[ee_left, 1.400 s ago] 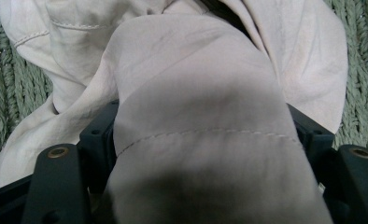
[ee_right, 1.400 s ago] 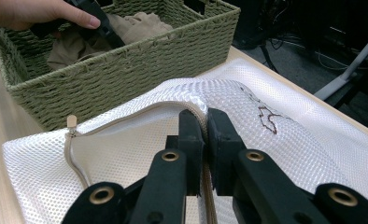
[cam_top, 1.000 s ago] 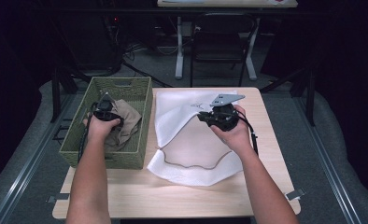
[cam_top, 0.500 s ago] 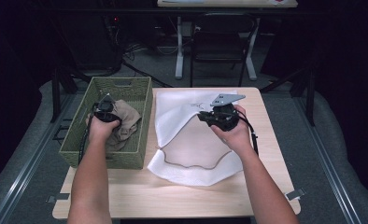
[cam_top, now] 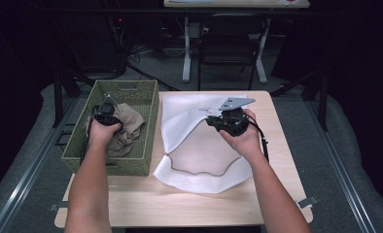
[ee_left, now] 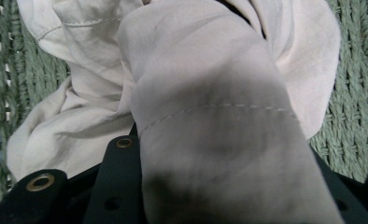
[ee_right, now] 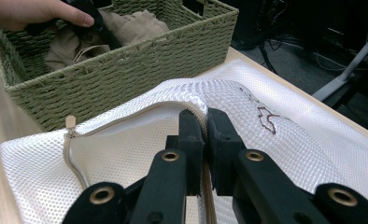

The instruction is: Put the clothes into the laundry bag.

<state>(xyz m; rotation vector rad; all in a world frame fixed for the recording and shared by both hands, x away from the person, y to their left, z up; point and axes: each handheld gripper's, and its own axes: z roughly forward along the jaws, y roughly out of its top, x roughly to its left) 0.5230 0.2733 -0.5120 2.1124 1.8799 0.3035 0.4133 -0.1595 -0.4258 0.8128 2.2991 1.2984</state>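
Note:
A beige cloth lies bunched in the green woven basket at the table's left. My left gripper is down in the basket, shut on a thick fold of that cloth, which drapes over and hides the jaw tips. A white mesh laundry bag lies flat on the table to the right of the basket. My right gripper is shut on its zipper edge and holds the top layer up, so the bag's mouth gapes toward the basket.
The bag covers most of the table's middle and back. Bare wood runs along the front edge and the right side. Chair and desk legs stand on the floor beyond the table.
Almost nothing differs. The left hand has shifted very slightly inside the basket with the cloth, and the right gripper holds the bag's edge in the same spot.

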